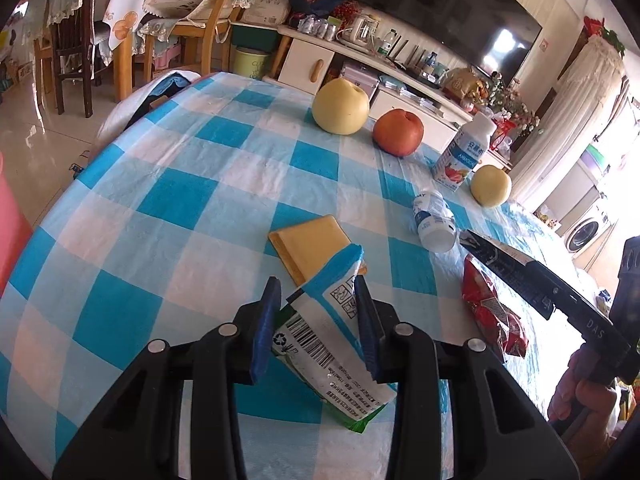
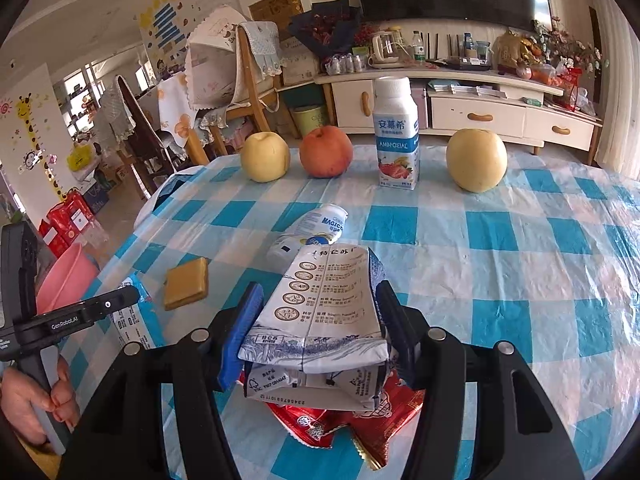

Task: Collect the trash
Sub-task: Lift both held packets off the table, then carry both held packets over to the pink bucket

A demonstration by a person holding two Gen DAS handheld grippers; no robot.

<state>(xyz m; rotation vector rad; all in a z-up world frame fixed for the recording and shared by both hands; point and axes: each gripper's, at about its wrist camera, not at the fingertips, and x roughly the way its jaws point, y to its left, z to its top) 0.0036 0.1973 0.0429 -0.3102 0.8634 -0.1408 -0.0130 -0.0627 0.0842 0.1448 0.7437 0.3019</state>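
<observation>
**Both grippers over trash on the checked table**

Your left gripper [image 1: 316, 312] sits low at the bottom centre of its view, jaws narrow around a white wrapper [image 1: 332, 344] with a blue end and a barcode; whether the pads actually press it, you cannot tell. Your right gripper [image 2: 316, 320] points forward at the bottom centre of its view and clamps a flattened white carton [image 2: 320, 320], which hangs above a red wrapper [image 2: 344, 424] lying on the cloth. Your left hand [image 2: 32, 396] grips its handle at the lower left of the right view.

Count two pears [image 2: 476, 160], one apple [image 2: 326, 152], one upright yogurt bottle [image 2: 396, 136], one tipped bottle [image 2: 316, 228] and one yellow sponge [image 2: 188, 282].

The tablecloth [image 2: 520, 280] is blue and white check. Behind it stand a TV cabinet [image 2: 480, 108] at upper right and chairs [image 2: 248, 80] at upper left; a pink basin [image 2: 64, 276] sits at left.
</observation>
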